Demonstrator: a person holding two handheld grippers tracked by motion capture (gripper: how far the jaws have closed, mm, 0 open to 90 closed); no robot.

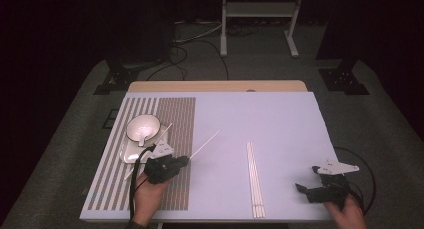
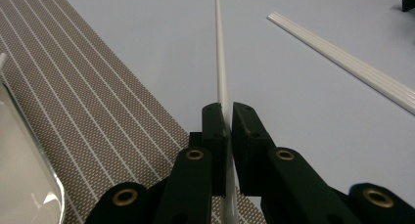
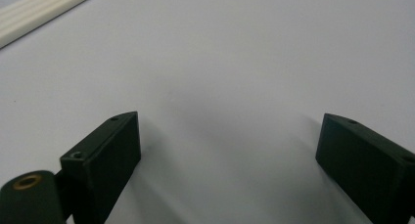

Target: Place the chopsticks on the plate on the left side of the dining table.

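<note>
A: Left claw point(image 2: 228, 123), jaws pinched tight on one white chopstick point(image 2: 219, 62). Stick is thin, smooth, tapering; it runs forward from the jaws, off the right edge of the striped placemat point(image 2: 93, 116) and over bare counter point(image 1: 280, 119).

B: Placemat as landmark, then. What sits on it?

A: A round white bowl point(image 1: 142, 127), glossy, on a pale, clear-looking tray point(image 1: 131, 153), at the mat's left-centre. One more stick point(image 1: 162, 134) seems to lie beside the bowl. Mat itself is woven brown mesh with thin white stripes.

B: Step in hand?

A: Looks like carrying a single chopstick to the place setting, my reading. Next move calls for swinging it over the mat, levelling it, lowering it near the tray and easing the jaws apart gently so it doesn't roll.

B: Right of the mat?

A: A neat bundle of white chopsticks point(image 1: 254, 179), side by side, well apart from the mat. Farther right, the right claw point(image 3: 227, 160), jaws spread wide, nothing between them, low over the matte pale-blue counter.
</note>
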